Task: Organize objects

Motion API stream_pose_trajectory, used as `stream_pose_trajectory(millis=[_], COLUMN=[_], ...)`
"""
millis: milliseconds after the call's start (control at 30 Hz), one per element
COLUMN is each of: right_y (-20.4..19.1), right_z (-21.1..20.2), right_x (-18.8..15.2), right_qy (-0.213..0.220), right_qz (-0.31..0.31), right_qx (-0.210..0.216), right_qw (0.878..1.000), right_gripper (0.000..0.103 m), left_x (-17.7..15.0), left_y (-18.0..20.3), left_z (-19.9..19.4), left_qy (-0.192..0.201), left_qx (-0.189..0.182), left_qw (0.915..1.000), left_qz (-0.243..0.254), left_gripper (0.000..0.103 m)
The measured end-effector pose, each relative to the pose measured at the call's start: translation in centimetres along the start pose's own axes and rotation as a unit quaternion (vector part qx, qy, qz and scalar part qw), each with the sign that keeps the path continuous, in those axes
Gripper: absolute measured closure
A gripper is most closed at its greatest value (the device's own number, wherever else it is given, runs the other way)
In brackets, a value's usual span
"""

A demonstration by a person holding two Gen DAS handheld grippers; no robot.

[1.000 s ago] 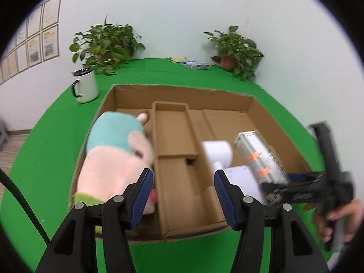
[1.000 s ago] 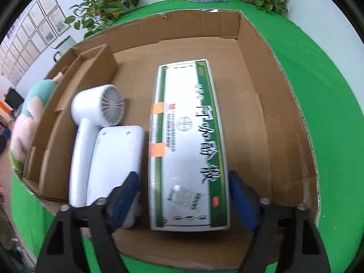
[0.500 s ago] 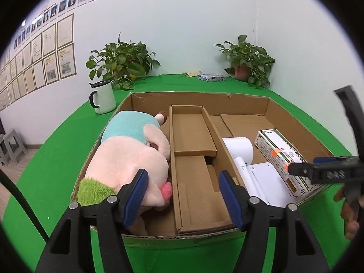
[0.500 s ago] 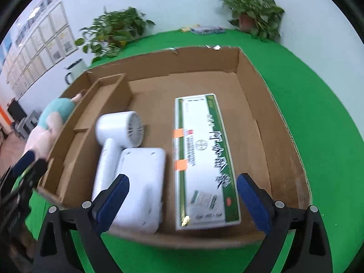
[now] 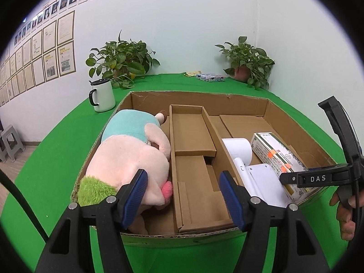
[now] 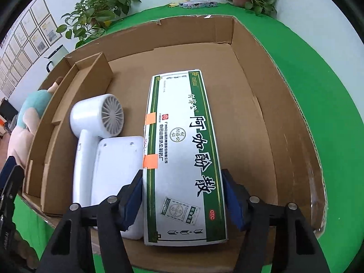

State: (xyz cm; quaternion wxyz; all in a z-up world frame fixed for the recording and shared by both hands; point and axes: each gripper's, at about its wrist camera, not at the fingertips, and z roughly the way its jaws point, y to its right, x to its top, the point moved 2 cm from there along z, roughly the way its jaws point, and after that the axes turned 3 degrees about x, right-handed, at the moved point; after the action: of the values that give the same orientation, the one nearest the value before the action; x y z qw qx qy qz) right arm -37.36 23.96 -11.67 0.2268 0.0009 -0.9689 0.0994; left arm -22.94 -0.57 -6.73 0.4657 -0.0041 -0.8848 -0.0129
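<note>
A cardboard box (image 5: 198, 95) with dividers sits on the green table. A pink plush toy (image 5: 129, 154) lies in its left compartment. A white hair dryer (image 6: 97, 118), a flat white device (image 6: 116, 170) and a green-and-white medicine box (image 6: 184, 154) lie in the right compartment. My left gripper (image 5: 183, 195) is open and empty above the box's near edge. My right gripper (image 6: 182, 202) is closed around the near end of the medicine box, pads touching both sides; it also shows in the left wrist view (image 5: 314, 178).
A white mug (image 5: 102, 95) stands left of the box. Two potted plants (image 5: 122, 61) (image 5: 248, 63) and a small patterned packet (image 5: 210, 77) stand at the table's back by the wall. A grey stool (image 5: 10, 141) is on the floor at left.
My right gripper moved back in over the medicine box and closed on its near end. My left gripper drew back and tilted up a little, staying open.
</note>
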Motion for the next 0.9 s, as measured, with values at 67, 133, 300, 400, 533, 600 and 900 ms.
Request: stream_pose_trajectory(millis=[67,133,300,400,533,600,900], right_y=[-0.1,-0.5,-1.9,-3.9,-5.6,-5.6,-5.6], right_z=[-0.3,-0.7,-5.5,-7.2,-6.6,-6.0,-5.0], right_x=[-0.2,-0.5,-2.6,-5.0,-7.3,-7.7,-7.2], right_qy=[-0.002,0.005,0.131,0.199,0.235,0.243,0.262], right_qz=[-0.004,-0.01,-0.034,-0.075,-0.112,-0.104,-0.088], right_qx=[-0.002,-0.006,0.009,0.012,-0.021,-0.032,-0.049], right_qw=[1.0,1.0,0.991,0.977,0.965,0.964,0.96], right_gripper=[0.036,0.031,0.004,0.001,0.001,0.001,0.0], left_x=[0.0,-0.1,-0.7,-1.2,-2.2,-2.5,-2.5], left_y=[-0.2,-0.4,-0.2,0.6,1.4,1.8,2.1], left_z=[-0.2,-0.4,-0.5,-0.2,0.2,0.5,1.0], left_qy=[0.004,0.011,0.027,0.037,0.042,0.036,0.023], left_qx=[-0.002,-0.001,0.006,0.021,0.029,0.037,0.053], left_qw=[1.0,0.9998,0.9994,0.9991,0.9987,0.9987,0.9983], left_qz=[-0.007,-0.014,-0.021,-0.011,-0.007,-0.001,0.001], left_gripper=[0.038,0.038,0.034,0.029,0.025,0.024,0.02])
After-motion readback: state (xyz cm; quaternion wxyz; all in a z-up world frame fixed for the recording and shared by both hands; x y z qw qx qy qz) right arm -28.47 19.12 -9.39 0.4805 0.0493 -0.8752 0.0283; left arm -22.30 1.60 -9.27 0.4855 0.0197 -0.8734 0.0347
